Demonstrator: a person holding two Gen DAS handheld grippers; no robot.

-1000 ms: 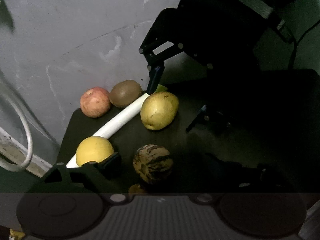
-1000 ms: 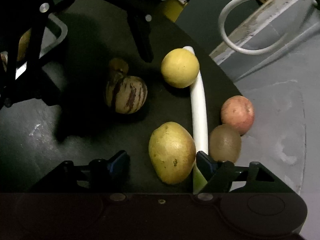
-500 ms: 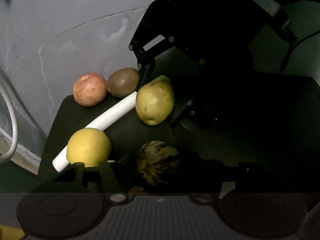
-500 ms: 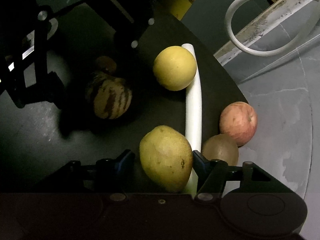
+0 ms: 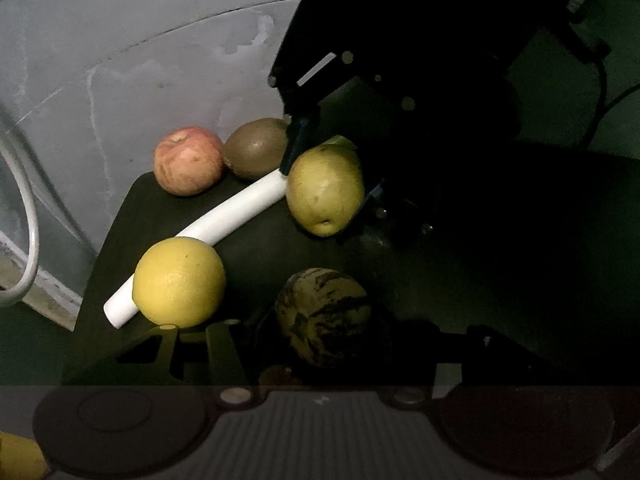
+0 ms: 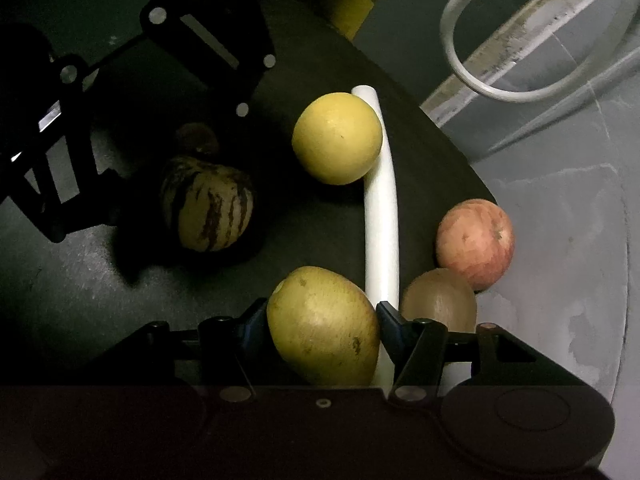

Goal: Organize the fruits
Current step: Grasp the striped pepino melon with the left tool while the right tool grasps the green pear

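Note:
A green-yellow pear lies on the dark round table between the pads of my right gripper, which touch both its sides; it also shows in the left wrist view. My left gripper is open around a striped melon, also in the right wrist view. A yellow orange rests against a white tube. A red apple and a kiwi lie beyond the tube.
The white tube curves across the table near its edge. A small brown fruit lies behind the melon. Grey concrete floor and a white cable loop lie past the table edge.
My right gripper has moved forward and closed its pads onto the pear. My left gripper has moved in over the striped melon, with the orange now left of its finger.

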